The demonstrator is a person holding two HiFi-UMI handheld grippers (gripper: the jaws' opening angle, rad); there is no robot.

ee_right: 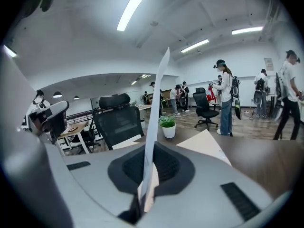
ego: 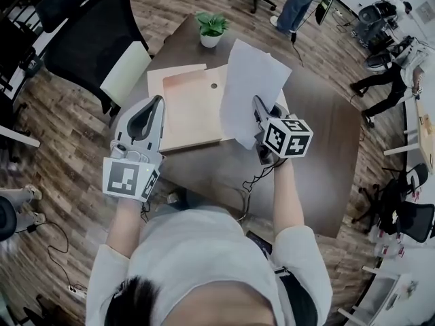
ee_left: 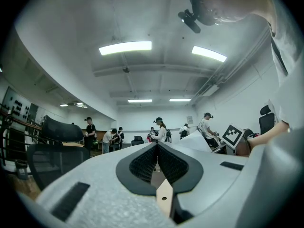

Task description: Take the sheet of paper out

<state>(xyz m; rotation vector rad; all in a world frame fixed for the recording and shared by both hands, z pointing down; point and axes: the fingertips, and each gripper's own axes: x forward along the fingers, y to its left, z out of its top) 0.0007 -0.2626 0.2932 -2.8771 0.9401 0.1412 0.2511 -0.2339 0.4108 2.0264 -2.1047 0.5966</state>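
The right tool (ego: 259,107) is pinching the sheet of paper (ego: 248,80), which is standing up toward twelve o'clock, the folder (ego: 194,111) lying at its nine o'clock. The left tool (ego: 155,107) is hovering pressed together, empty.

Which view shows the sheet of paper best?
The head view: the whole sheet of paper shows broadside, pinched by the right tongs. The right gripper view sees it edge-on; the left gripper view catches only a corner.

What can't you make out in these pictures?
Head view: the sheet hides the right part of the folder.
Right gripper view: sheet shows edge-on, so any print is unreadable.
Left gripper view: the left gripper itself hides the table.
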